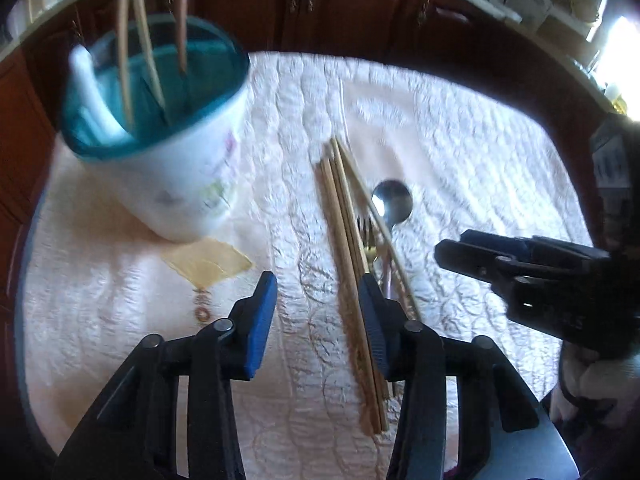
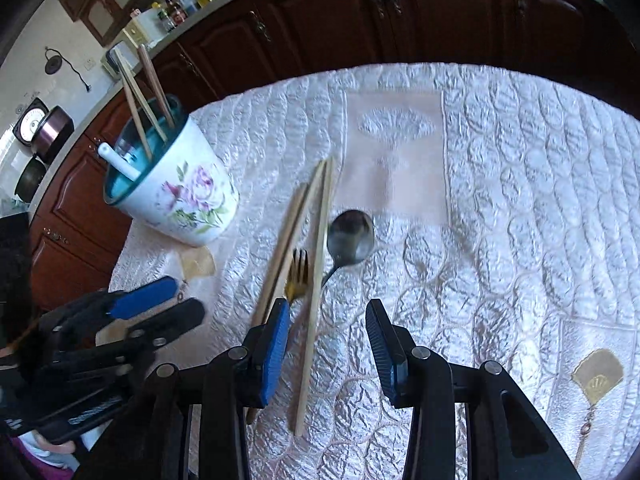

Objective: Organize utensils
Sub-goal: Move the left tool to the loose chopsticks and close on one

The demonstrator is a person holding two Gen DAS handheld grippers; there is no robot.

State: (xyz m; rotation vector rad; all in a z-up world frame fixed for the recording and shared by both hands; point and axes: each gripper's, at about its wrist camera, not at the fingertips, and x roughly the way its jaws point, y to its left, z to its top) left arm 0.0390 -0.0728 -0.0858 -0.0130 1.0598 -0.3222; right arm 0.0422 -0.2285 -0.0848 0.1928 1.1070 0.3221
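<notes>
A white floral holder with a teal inside stands at the table's left, holding wooden chopsticks and a white-handled utensil. Loose wooden chopsticks, a gold fork and a steel spoon lie on the cloth. My left gripper is open and empty, just left of the loose chopsticks; it also shows in the right wrist view. My right gripper is open and empty above the chopsticks' near ends; it also shows in the left wrist view.
The round table wears a quilted white cloth with gold fan embroidery. Dark wooden cabinets run behind it, with bottles and pots on the counter.
</notes>
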